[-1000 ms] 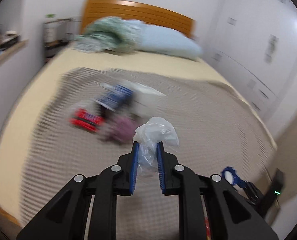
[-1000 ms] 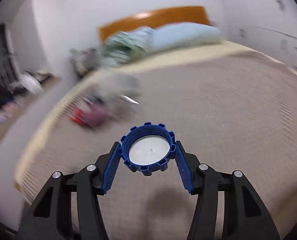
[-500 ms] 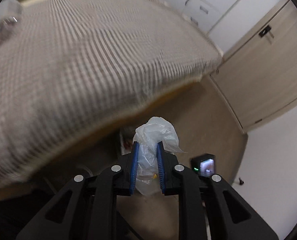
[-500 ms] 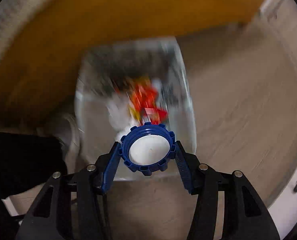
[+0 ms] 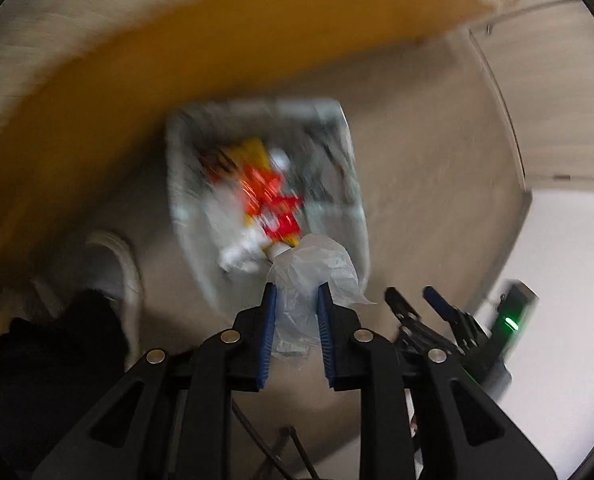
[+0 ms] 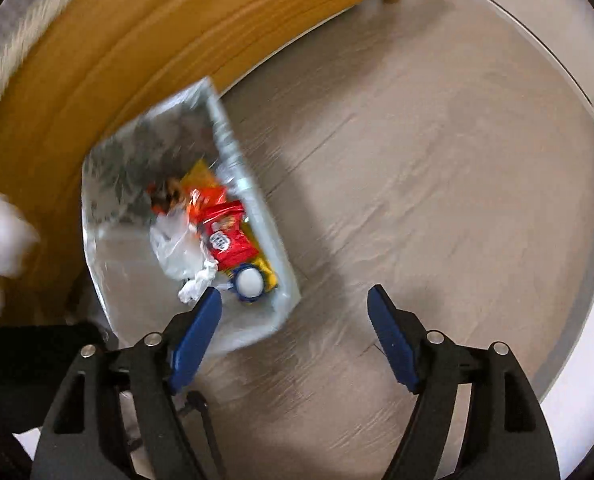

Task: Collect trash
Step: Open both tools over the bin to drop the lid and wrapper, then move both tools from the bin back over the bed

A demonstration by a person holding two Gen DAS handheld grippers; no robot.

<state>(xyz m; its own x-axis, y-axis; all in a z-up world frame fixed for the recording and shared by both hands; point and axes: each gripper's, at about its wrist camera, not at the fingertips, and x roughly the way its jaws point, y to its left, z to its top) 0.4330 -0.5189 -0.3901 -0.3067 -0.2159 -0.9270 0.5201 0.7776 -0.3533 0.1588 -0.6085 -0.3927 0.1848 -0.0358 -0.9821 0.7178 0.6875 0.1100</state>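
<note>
My left gripper point(image 5: 293, 296) is shut on a crumpled clear plastic bag point(image 5: 317, 268) and holds it above the near edge of a lined trash bin point(image 5: 353, 184) on the floor. The bin holds red, orange and yellow wrappers point(image 5: 269, 196). My right gripper point(image 6: 295, 300) is open and empty above the bin's near right corner point(image 6: 285, 296). The blue bottle cap point(image 6: 249, 283) lies inside the bin beside a red wrapper point(image 6: 229, 236) and a clear bag point(image 6: 177, 244). The right gripper also shows in the left wrist view point(image 5: 417, 298).
The wooden bed frame point(image 6: 137, 44) runs behind the bin. A wood-look floor point(image 6: 437, 184) spreads to the right. A person's white shoe point(image 5: 115, 268) and dark trouser leg stand left of the bin. A wall and door edge point(image 5: 529, 92) lie to the right.
Both grippers swung from over the bed down to the bin. My right gripper opened and the blue cap dropped into the bin. The left still holds the plastic bag.
</note>
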